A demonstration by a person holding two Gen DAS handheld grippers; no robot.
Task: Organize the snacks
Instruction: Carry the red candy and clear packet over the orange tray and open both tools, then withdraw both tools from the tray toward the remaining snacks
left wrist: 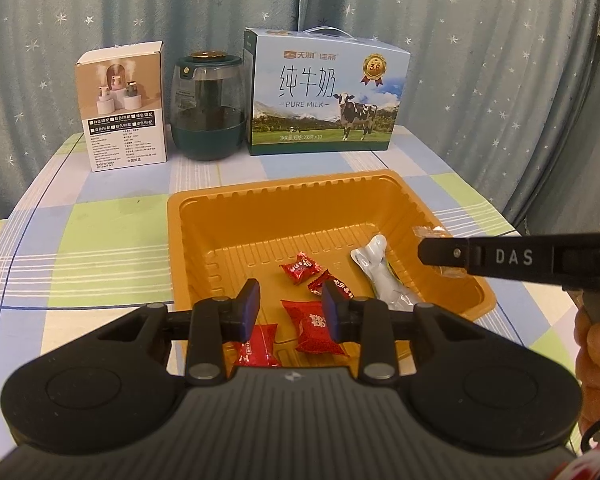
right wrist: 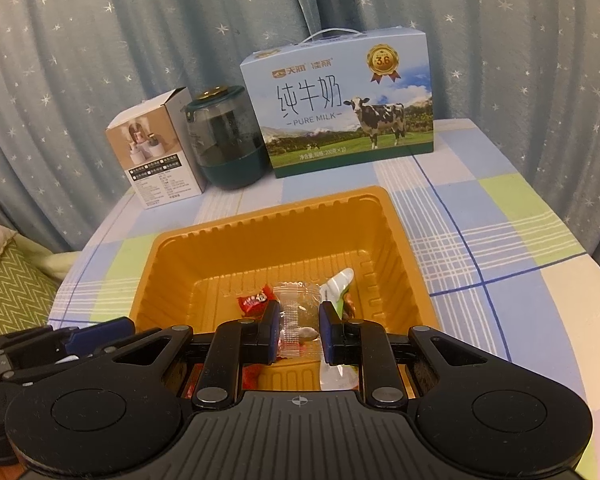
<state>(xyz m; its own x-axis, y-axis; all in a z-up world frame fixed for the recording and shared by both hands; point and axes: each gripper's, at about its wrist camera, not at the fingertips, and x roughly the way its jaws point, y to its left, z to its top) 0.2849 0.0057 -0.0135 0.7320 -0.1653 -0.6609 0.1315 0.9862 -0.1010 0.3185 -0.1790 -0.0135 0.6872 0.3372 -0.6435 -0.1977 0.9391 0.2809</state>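
Observation:
An orange plastic tray [left wrist: 220, 216] [right wrist: 172, 248] sits mid-table. Inside lie several red wrapped candies [left wrist: 300, 268] and a white snack packet [left wrist: 374, 264] [right wrist: 338, 284]. My left gripper [left wrist: 290, 310] hovers open and empty over the tray's near side, above a red candy [left wrist: 314, 328]. My right gripper [right wrist: 299, 322] is over the tray with a clear wrapped snack [right wrist: 296, 312] between its fingers; the jaws stand slightly apart around it. In the left wrist view the right gripper [left wrist: 440, 254] reaches in from the right with the clear wrapper [left wrist: 430, 233] at its tip.
At the table's back stand a small white product box [left wrist: 124, 108] [right wrist: 160, 156], a dark green jar [left wrist: 208, 108] [right wrist: 228, 136] and a blue milk carton box [left wrist: 324, 92] [right wrist: 340, 104]. Starred curtains hang behind. A checked cloth [left wrist: 80, 240] covers the table.

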